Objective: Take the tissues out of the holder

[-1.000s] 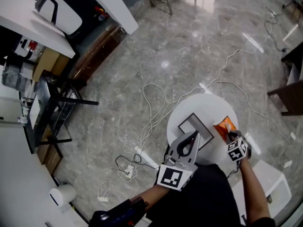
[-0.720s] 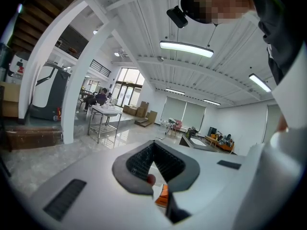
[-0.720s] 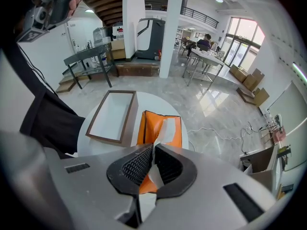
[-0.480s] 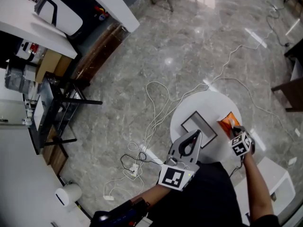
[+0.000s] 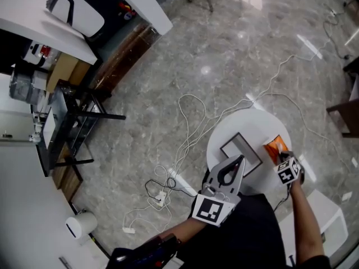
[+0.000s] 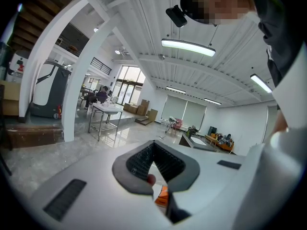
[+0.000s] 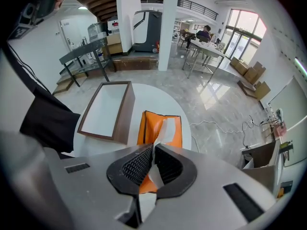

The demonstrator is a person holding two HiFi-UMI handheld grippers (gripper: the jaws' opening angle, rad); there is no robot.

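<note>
Change: right gripper (image 5: 284, 158) sits a little lower over the orange holder (image 5: 274, 148) than a second ago; left gripper (image 5: 240, 160) unmoved.
Right tool: jaws pinched narrow on the white tissue (image 7: 166, 127) standing out of the holder's top.
Left tool: jaws closed together, nothing between them, over the table's near edge.
Holder: flat on the round white table (image 5: 249, 125), right side.
Obstruction: brown-framed tray (image 5: 242, 152) just beside the holder, between the two grippers.
Floor: white cables (image 5: 188, 129) looped beyond the table.
</note>
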